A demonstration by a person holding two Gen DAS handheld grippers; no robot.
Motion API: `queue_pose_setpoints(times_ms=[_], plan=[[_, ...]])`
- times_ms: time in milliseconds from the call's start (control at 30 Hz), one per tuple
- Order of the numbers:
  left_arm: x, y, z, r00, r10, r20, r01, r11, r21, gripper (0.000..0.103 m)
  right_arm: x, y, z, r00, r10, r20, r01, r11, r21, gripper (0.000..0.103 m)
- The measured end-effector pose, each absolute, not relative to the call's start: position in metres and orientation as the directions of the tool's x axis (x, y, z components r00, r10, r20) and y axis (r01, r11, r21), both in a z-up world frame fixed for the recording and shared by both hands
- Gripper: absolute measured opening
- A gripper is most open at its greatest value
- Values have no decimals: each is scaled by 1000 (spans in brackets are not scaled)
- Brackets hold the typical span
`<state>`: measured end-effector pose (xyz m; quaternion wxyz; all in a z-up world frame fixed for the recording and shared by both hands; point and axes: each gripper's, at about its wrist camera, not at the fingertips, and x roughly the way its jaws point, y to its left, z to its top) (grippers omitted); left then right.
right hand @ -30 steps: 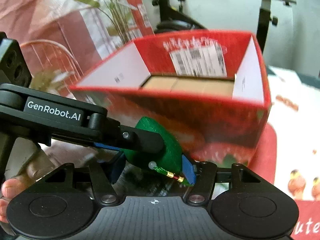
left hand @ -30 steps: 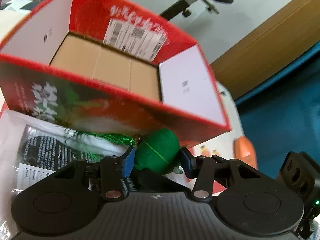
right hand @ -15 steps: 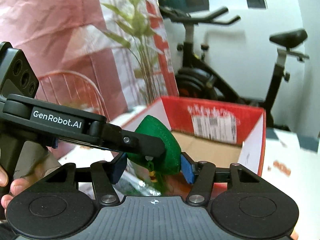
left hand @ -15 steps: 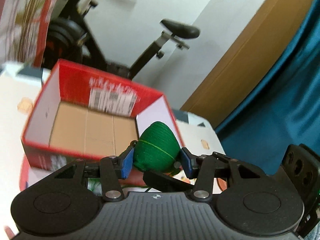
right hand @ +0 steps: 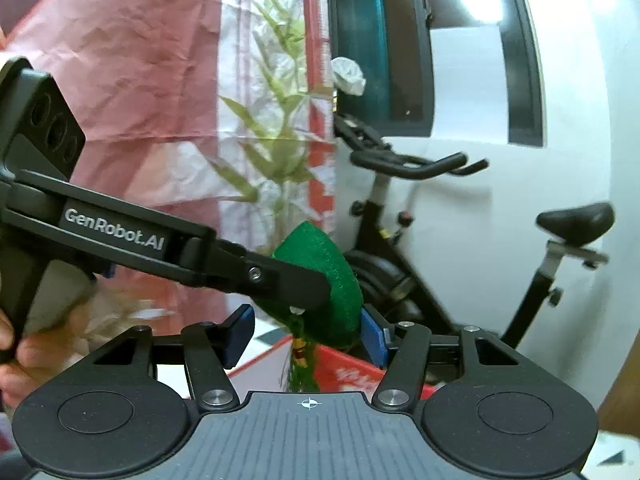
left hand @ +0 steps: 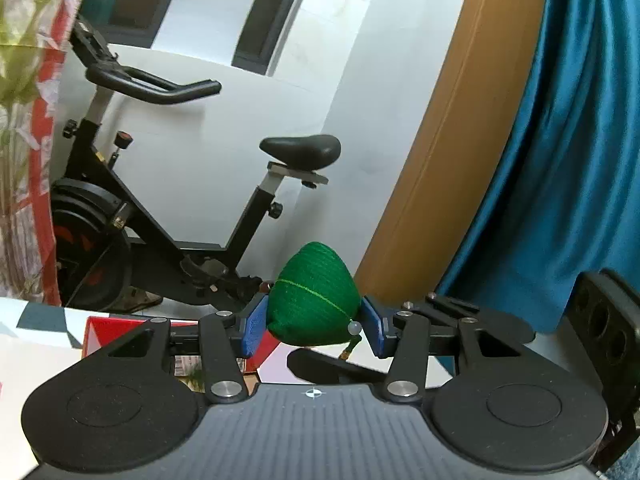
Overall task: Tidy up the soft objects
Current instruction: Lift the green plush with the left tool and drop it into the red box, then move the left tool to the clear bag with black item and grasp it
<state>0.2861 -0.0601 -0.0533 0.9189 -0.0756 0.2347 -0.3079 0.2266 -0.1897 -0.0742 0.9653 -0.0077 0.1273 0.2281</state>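
The green pouch [left hand: 314,296] is pinched between the blue pads of the left gripper [left hand: 312,322], while the right gripper [right hand: 306,330] brackets it too: its right pad touches the pouch, but its left pad appears to stand clear. The pouch's tassel [right hand: 299,368] hangs straight down toward the red box [right hand: 348,372], just below and beyond it. So the move turns on lowering and letting go; beyond the pouch stands an exercise bike [left hand: 168,216].

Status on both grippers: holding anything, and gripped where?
Both grip the same green stuffed pouch: left gripper pinches its lower sides, right gripper clamps it too, though its left pad's contact is hidden.
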Motion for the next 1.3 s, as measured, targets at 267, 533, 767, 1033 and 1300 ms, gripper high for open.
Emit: queue_pose_setpoints(times_ms=[267,533,767,1033,1300], plan=[[321,-83,-122,615,-589,-524,499,806,-319,53,258,-196,-142,833,392,-390,-388,917,93,53],[345,-86,-182,526,-595,-608,459,800,-385,53,267,-204,-206,771,379,-511,-332,925,185,53],[355,-89,-198,514,-569,-641,445,817,-368,53,267,-209,-225,756,357,-548,-282,934,220,54],[345,-76,-193,578,-515,-632,422,852,-309,55,253,-227,-229,795,280,-539,-169,955,245,54],[317,-44,-173,656,-445,-610,397,891,-223,55,218,-236,-215,850,264,-455,-167,956,241,85]])
